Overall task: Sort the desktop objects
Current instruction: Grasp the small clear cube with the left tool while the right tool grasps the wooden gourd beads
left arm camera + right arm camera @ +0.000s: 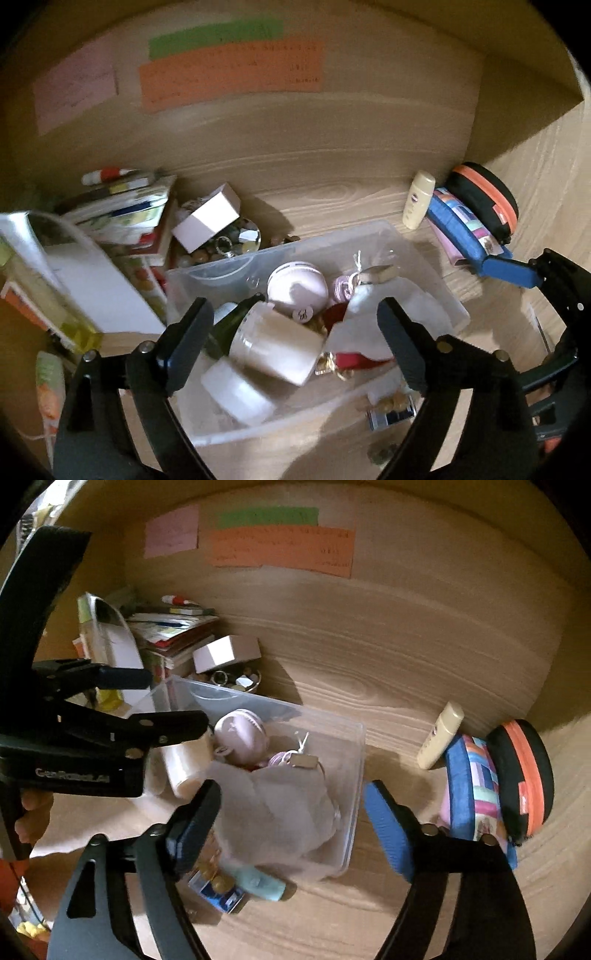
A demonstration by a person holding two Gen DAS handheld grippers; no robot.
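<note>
A: Your left gripper [295, 339] has its fingers [192, 328] spread wide, nothing between them. They hang over the clear plastic storage bin [424, 251], straddling the cream cylindrical jar [277, 347] that lies on its side in there.

B: And the right?

A: The right gripper [291, 830] is spread too, and holds nothing; its blue-padded fingers [384, 827] frame the bin's near right corner, above the crumpled translucent white bag [280, 808]. What you're sorting is split: jar, dark green glass bottle [225, 328], round pale pink case [295, 288] and bag sit in the bin; a pale yellow squeeze bottle [417, 199], a blue patchwork pouch [461, 225] and a black round case with an orange band [484, 199] lie well apart on the wooden surface [332, 199] to the right.

B: What worries you?

A: The jar looks to rest on the bottle and other pieces. If you close on it off-centre, I'd expect it to roll or squirt out and knock the bottle.

B: Anything else?

A: Your two grippers are near each other over one bin; reach together and they may clash. The light bin could also slide, pushing the mint tube [262, 882] and the little blue pack [221, 893] beside its near wall.
</note>
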